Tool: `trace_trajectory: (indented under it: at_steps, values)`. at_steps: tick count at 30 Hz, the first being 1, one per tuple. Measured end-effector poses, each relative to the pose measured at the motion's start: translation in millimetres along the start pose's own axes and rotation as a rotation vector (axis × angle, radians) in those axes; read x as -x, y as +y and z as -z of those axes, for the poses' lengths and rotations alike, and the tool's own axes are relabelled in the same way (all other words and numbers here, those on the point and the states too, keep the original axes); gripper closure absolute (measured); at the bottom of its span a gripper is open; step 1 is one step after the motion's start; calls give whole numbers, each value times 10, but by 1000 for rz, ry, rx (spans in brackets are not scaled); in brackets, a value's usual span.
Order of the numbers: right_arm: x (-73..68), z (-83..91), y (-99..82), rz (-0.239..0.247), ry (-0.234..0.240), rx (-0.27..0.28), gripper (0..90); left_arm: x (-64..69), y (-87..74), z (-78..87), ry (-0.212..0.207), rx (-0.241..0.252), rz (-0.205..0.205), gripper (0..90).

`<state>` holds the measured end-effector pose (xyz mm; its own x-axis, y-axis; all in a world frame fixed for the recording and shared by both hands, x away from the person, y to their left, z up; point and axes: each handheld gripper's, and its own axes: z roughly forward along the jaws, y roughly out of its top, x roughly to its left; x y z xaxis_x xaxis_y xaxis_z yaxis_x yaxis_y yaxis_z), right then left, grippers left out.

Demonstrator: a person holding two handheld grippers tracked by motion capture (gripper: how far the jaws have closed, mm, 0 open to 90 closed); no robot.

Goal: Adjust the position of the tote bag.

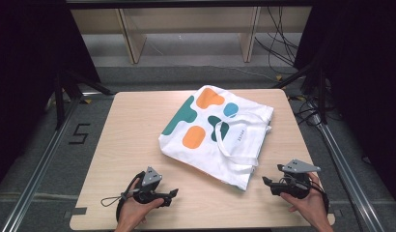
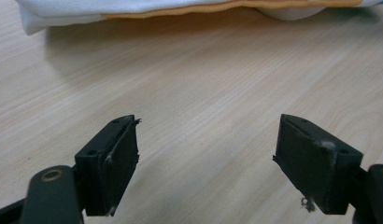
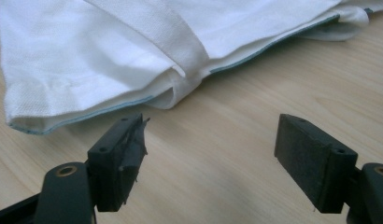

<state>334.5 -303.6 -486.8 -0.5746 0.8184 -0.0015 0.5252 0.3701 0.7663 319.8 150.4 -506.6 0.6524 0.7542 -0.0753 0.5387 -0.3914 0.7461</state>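
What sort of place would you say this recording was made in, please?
Probably a lab or data-collection rig, not a home. A bare wooden table stands between metal rails, with loose cables behind, a "5" floor mark, and a tote bag laid out between the left gripper and right gripper.

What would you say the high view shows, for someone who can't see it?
A white tote bag with orange, teal and blue blobs lies flat on a wooden table. Near the table's front edge, a person's hands hold the left gripper and the right gripper, both open and apart from the bag.
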Motion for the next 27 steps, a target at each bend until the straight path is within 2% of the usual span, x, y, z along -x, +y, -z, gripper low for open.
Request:
trace_trajectory:
  at_steps: [1,5,6,8,9,10,11,12,13,16,17,18,19,20,22,23,25,27]
  values:
    - [-1,0,8,20,-22,-2,264,2,-2,-13,4,1,0,204]
    - [-15,-45,64,26,-9,1,272,-6,1,-3,-7,-14,-13,202]
    - [-2,-64,79,55,-20,22,274,-4,0,-8,-4,-7,-3,202]
    - [-28,-91,103,35,-9,0,276,-7,-1,-8,-2,-7,-3,202]
    - [-15,-113,115,67,-12,12,278,-7,-1,-8,-2,-7,-3,202]
    - [-18,-129,126,76,-13,14,284,-16,3,-5,2,-8,-21,202]
    - [-33,-129,135,66,-5,-3,289,-16,4,-5,3,-8,-20,202]
    - [-27,-142,148,85,-15,17,294,-15,6,-5,3,-10,-19,202]
    - [-29,-149,161,88,-9,19,300,-11,3,-14,6,-2,-10,202]
    - [-42,-176,193,82,3,13,314,-13,7,-6,10,-26,-25,202]
    - [-40,-188,208,92,-2,15,322,-4,3,-10,6,-23,-8,202]
    - [-53,-201,221,86,2,17,334,-6,5,-7,7,-25,-17,202]
    - [-51,-208,233,94,11,14,340,-13,3,-21,19,-14,-27,202]
    - [-57,-228,252,100,7,28,343,5,1,-24,15,-11,-5,202]
    - [-56,-240,266,110,6,33,350,1,4,-18,8,-14,-18,202]
    - [-65,-263,290,112,14,34,358,5,4,-27,9,-1,-16,203]
    - [-69,-332,333,120,19,33,386,6,5,-27,22,-6,-14,203]
    - [-74,-364,353,109,31,32,439,-2,5,-22,26,-6,-18,203]
